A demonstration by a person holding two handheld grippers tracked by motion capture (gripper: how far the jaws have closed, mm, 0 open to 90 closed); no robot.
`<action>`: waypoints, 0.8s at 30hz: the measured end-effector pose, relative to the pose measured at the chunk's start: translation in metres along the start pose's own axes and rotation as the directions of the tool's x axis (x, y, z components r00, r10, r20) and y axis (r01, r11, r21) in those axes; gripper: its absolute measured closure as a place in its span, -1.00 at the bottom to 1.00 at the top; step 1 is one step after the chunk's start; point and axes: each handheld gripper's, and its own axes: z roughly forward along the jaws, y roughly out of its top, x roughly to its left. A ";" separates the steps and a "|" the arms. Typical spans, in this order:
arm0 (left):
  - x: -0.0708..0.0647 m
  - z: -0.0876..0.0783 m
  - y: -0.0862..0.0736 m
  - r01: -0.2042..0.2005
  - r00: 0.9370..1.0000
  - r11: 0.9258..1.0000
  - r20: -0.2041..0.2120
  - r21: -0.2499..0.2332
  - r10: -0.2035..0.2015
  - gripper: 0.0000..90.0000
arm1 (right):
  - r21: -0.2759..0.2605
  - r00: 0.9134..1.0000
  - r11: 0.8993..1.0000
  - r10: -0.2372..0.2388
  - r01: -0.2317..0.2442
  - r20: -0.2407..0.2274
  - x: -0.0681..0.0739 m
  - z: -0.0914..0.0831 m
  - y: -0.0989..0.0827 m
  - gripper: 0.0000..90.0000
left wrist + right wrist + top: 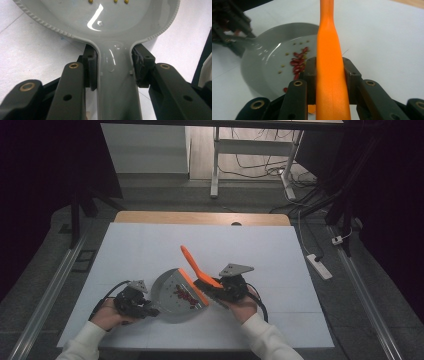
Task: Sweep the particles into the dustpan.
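Note:
A grey dustpan (170, 295) lies on the white table sheet (150, 245), with red beans (184, 293) and a few yellow grains in it. My left gripper (149, 309) is shut on the pan's handle (116, 85), its pads (91, 67) pressing both sides. My right gripper (212, 290) is shut on an orange scraper (191, 262), whose blade rests along the pan's open edge while its handle (329, 62) rises up and away. The right gripper view shows the pan (259, 67), the beans (298, 62) and the left gripper (229, 30) at the far left.
The wooden table edge (200, 217) shows behind the sheet. On the floor at the right lie a power strip (320, 266) and cables. A white desk frame (216, 165) stands farther back. Rails (50, 290) run along both sides of the table.

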 end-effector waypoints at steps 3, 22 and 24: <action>0.000 0.000 0.000 0.002 1.000 1.000 0.001 -0.006 -0.002 0.36 | -0.015 1.000 1.000 0.014 -0.014 0.020 -0.008 -0.006 0.001 0.56; -0.003 -0.010 -0.002 0.045 0.996 0.993 -0.071 -0.105 -0.053 0.36 | -0.064 0.999 0.998 0.006 -0.004 0.032 -0.032 -0.043 -0.006 0.56; -0.003 -0.012 -0.003 0.065 0.994 0.990 -0.081 -0.123 -0.075 0.36 | -0.069 0.999 0.998 0.008 -0.005 0.036 -0.034 -0.047 -0.007 0.56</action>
